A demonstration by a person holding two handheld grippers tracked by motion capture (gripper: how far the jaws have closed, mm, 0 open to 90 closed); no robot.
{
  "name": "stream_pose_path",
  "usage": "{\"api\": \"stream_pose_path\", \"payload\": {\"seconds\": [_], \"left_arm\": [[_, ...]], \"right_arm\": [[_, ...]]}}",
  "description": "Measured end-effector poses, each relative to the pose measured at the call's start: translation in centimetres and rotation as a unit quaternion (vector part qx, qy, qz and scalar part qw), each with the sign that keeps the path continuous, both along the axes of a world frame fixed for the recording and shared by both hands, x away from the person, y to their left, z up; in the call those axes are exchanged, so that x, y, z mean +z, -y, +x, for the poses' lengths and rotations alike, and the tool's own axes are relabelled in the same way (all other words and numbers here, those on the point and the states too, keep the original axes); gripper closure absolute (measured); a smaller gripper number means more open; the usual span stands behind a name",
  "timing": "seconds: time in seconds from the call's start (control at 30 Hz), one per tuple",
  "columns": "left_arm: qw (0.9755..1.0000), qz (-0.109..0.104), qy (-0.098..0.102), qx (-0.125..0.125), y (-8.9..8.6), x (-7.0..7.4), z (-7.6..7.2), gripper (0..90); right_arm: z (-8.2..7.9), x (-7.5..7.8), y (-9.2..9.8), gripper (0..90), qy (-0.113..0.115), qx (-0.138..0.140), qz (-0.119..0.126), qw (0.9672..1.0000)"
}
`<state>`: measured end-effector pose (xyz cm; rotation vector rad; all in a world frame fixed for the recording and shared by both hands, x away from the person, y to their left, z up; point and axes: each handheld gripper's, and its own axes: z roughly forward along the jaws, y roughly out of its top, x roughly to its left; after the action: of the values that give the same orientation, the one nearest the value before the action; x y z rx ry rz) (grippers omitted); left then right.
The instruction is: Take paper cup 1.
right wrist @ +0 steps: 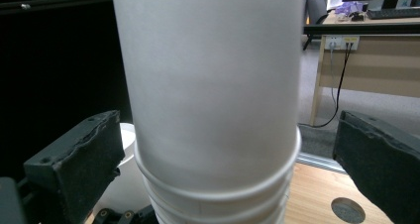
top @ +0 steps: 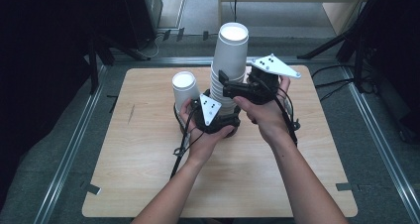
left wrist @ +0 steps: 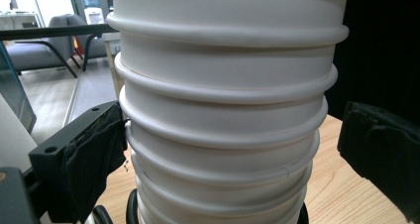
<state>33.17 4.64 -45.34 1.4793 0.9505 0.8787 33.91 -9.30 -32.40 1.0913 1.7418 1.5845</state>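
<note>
A tall stack of white paper cups stands at the middle of the wooden table. A single white cup stands just left of it. My left gripper is low at the stack's base and open. In the left gripper view the ribbed rims of the stack sit between the jaws of the left gripper: the left pad touches them and the right one stands a little apart. My right gripper is higher up and open. Its jaws flank the top cup of the stack with a gap on each side of the right gripper.
Metal rails run along the table's left and right sides. Dark stands and cables lie on the floor behind. A desk with cables stands beyond the table in the right gripper view. A small round hole marks the tabletop.
</note>
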Motion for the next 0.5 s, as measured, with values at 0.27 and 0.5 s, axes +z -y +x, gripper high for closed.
{"api": "stream_pose_path", "payload": {"seconds": [0.27,0.5], "left_arm": [[0.9999,-0.012,-0.004,0.0,-0.1,0.2,0.0,0.2],[0.9999,-0.011,-0.003,0.004,-0.3,0.2,-0.1,5.6]], "right_arm": [[0.9,0.1,-0.6,2.6,0.014,-0.004,0.022,0.9996],[1.5,-0.1,-1.4,6.3,0.012,-0.004,0.01,0.9999]]}}
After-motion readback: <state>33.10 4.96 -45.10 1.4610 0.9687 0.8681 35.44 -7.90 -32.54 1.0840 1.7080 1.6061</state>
